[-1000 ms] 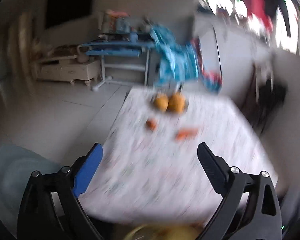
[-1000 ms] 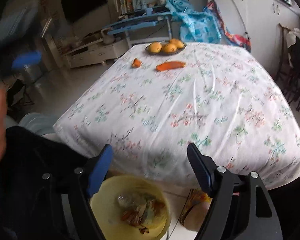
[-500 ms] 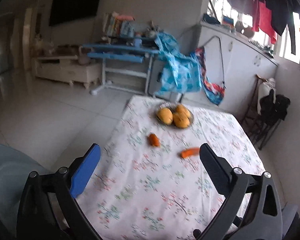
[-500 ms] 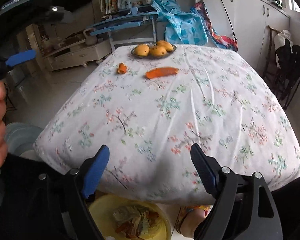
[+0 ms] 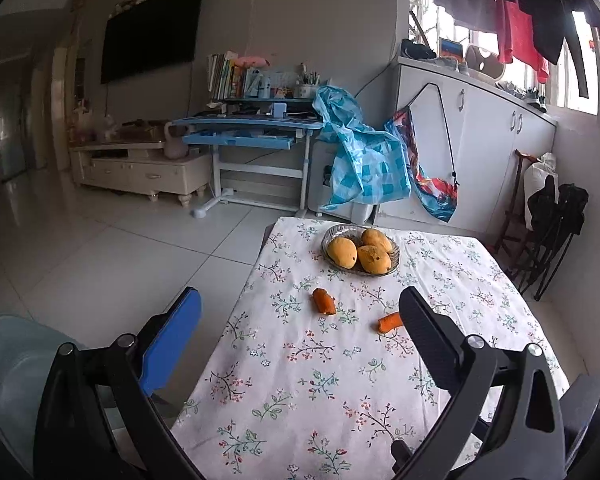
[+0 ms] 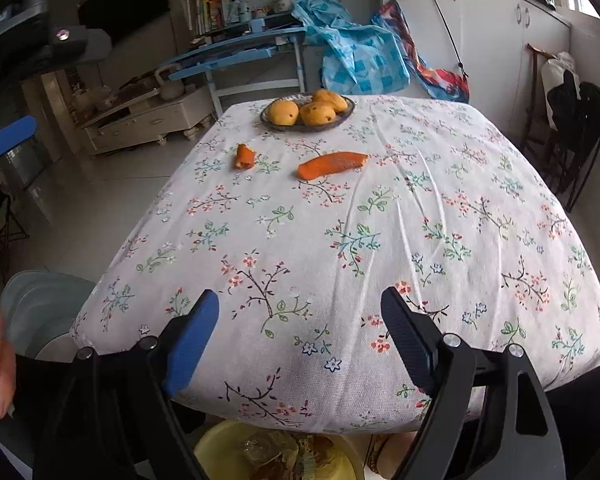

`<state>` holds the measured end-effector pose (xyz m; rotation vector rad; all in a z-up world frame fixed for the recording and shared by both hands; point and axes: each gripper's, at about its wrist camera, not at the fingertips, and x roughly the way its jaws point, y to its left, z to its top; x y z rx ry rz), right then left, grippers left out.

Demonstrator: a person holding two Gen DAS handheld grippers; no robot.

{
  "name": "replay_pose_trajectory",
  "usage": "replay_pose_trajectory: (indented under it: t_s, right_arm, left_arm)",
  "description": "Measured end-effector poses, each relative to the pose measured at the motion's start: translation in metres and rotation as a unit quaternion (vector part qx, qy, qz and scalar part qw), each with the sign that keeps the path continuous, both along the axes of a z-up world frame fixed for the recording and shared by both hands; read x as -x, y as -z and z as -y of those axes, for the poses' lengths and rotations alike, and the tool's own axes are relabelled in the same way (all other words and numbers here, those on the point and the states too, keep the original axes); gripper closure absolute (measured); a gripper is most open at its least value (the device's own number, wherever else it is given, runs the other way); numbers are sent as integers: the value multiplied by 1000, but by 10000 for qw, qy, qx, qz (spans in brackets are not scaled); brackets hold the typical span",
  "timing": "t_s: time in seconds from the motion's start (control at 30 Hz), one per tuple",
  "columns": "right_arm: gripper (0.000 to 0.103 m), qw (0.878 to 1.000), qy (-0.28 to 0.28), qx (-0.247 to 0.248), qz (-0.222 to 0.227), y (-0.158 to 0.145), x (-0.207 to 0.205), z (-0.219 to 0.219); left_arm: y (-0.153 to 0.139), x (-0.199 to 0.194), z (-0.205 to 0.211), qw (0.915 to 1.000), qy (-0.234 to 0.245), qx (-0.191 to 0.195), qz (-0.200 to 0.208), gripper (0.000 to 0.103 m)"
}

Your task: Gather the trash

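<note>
Jaws released on both grippers, nothing between them; two orange peels (image 6: 332,165) (image 6: 244,157) wait at twelve o'clock on the tabletop (image 6: 380,240), unreached.

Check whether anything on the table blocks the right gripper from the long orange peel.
Nothing visible does. The right gripper is open and empty at the near edge, and only bare floral tablecloth lies between it and the long peel. The small peel and fruit plate sit aside.

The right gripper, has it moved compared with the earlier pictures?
Yes. The right gripper went forward over the table: the yellow bin below its fingers shows less now, and the fruit plate sits lower in view.
</note>
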<state>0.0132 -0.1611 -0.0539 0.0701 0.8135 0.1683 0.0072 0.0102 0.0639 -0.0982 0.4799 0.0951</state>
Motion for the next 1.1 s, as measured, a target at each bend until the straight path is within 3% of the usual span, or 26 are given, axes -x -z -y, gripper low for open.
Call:
replay_pose_trajectory:
  t_s: [0.6, 0.7, 0.8, 0.87, 1.1]
  right_arm:
    - [23, 9999, 84, -54, -58, 3, -6, 1]
    - [23, 9999, 55, -90, -69, 4, -10, 2]
    - [23, 9998, -33, -189, -23, 3, -14, 3]
    - [23, 9996, -81, -252, 30, 0, -16, 6]
    - [22, 9985, -184, -405, 323, -16, -24, 21]
  left_arm:
    - [8, -6, 11, 9990, 323, -121, -280, 7]
    - [10, -12, 6, 9974, 484, 78, -531, 7]
    - [22, -22, -6, 9899, 724, 747, -962, 7]
    - [29, -25, -10, 9864, 746, 972, -1091, 7]
    - [56, -37, -5, 9805, 688, 1005, -1544, 7]
